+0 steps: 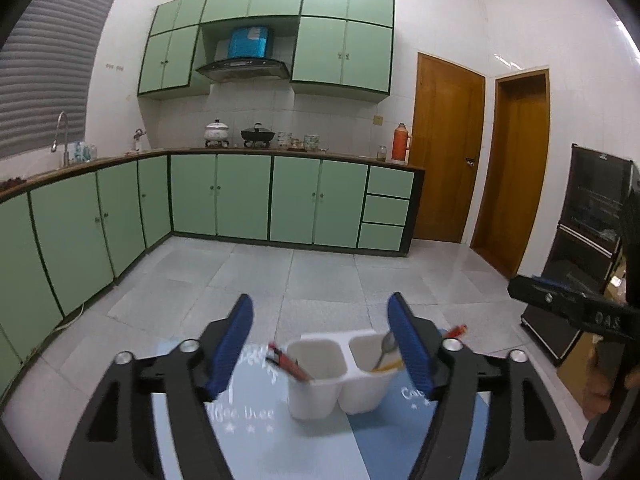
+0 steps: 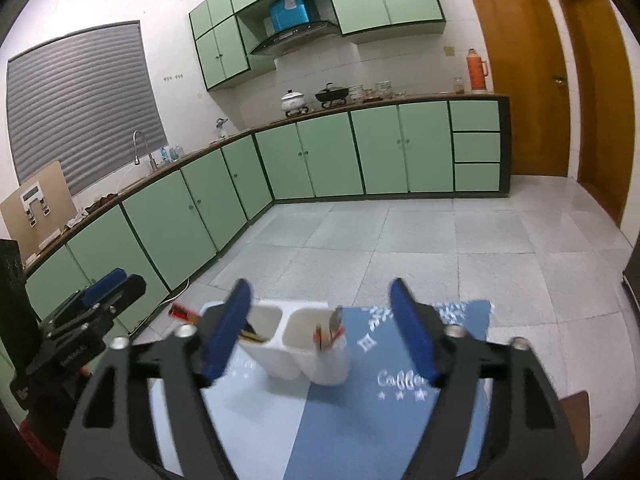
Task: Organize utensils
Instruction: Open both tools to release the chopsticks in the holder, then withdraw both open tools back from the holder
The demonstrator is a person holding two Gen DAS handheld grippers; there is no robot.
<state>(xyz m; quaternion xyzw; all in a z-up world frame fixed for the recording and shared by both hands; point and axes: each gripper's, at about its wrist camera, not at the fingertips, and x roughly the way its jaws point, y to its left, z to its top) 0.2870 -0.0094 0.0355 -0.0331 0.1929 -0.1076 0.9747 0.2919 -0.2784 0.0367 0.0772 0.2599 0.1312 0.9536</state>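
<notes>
My left hand-held gripper is released, its blue pads spread wide with nothing between them. My right hand-held gripper is likewise released and bare.

The white two-compartment holder stands upright on the blue mat that covers the bench, straight ahead of both grippers. From the left wrist, its left compartment holds red-tipped chopsticks leaning out to the left, and its right compartment holds a metal spoon with a yellowish piece beside it. A red-orange item pokes out past my right finger in that view; I cannot tell what it is.

The right wrist sees the holder from another angle: the spoon and a red-tipped stick stand in the nearer compartment, dark sticks in the farther one, and a red item lies on the mat's far left edge. Only this view shows the tan board propped on the kitchen counter under the blind. Only the left wrist shows the black cabinet on the right.

The mat reads "Coffee" in white script; the left view shows part of a similar word, blurred. The left gripper's body, seen from the right wrist, carries small white lettering too blurred to read.
</notes>
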